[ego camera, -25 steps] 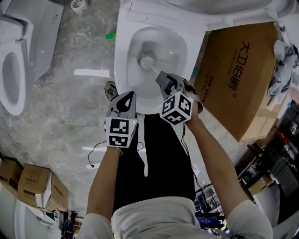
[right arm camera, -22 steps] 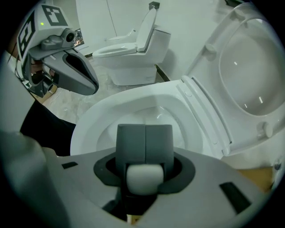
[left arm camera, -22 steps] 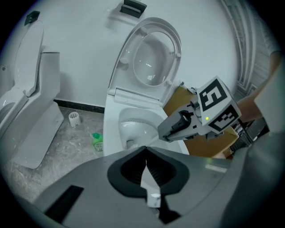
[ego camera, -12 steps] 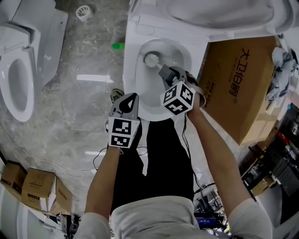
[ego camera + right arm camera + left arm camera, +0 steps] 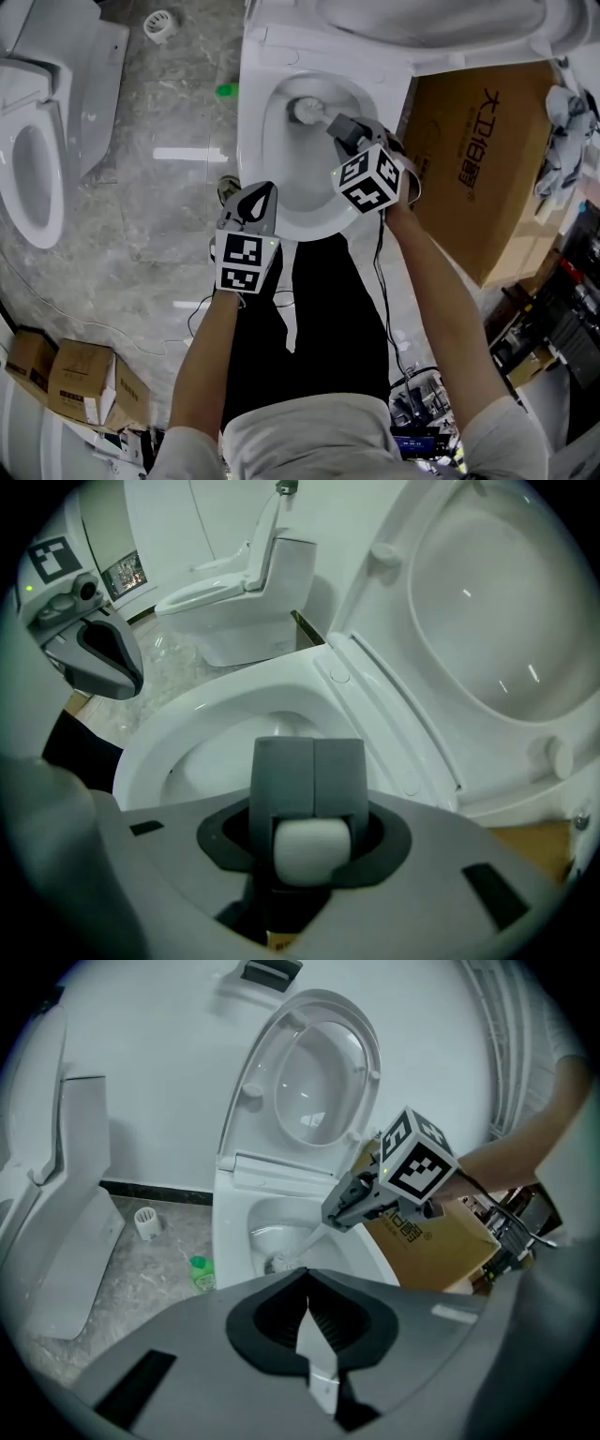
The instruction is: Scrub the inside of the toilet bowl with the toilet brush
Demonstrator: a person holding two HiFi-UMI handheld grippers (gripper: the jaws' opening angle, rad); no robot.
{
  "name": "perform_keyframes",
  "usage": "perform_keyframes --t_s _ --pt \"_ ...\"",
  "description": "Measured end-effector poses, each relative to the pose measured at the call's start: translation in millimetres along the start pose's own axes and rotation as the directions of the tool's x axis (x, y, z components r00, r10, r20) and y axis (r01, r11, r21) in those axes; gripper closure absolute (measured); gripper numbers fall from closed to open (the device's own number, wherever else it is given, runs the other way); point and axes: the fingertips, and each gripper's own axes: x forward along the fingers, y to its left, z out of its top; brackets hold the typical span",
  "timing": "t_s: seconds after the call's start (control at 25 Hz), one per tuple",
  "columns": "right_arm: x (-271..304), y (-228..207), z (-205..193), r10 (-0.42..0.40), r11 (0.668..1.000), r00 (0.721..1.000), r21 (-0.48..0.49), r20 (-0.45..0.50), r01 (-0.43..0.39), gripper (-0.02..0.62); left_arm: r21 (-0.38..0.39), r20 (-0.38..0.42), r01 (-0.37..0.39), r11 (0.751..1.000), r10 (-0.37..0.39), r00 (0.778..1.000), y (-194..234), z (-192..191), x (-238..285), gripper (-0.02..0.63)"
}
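The white toilet bowl (image 5: 258, 141) stands open with its lid (image 5: 431, 23) raised. The brush's bristle head (image 5: 305, 111) lies low in the back left of the basin. My right gripper (image 5: 340, 126) reaches over the bowl, shut on the toilet brush handle (image 5: 309, 850), whose white end shows between the jaws. In the left gripper view the brush head (image 5: 278, 1262) and handle (image 5: 314, 1239) slant down from the right gripper (image 5: 342, 1211). My left gripper (image 5: 263, 190) hangs at the bowl's front left rim, shut, with nothing in it (image 5: 309, 1321).
A large cardboard box (image 5: 478, 159) stands right of the toilet. A second toilet (image 5: 33, 178) is at the left. On the marble floor lie a green bottle (image 5: 225, 90) and a small white cup (image 5: 157, 21). More boxes (image 5: 80, 384) sit behind me, left.
My right gripper has pushed the brush farther toward the back of the basin. The left gripper has stayed by the front rim.
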Motion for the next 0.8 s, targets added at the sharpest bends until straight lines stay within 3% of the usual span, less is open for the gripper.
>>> perform_keyframes --t_s 0.32,0.8 --pt "-9 -3 -29 -0.007 1.0 1.0 0.016 0.007 0.007 0.442 0.007 -0.003 -0.001 1.0 0.001 1.0 -23 -3 10 0.595" --pt "-14 26 -70 0.01 0.997 1.0 -0.07 -0.027 -0.012 0.443 0.008 -0.026 -0.005 1.0 0.005 1.0 -48 -27 12 0.595"
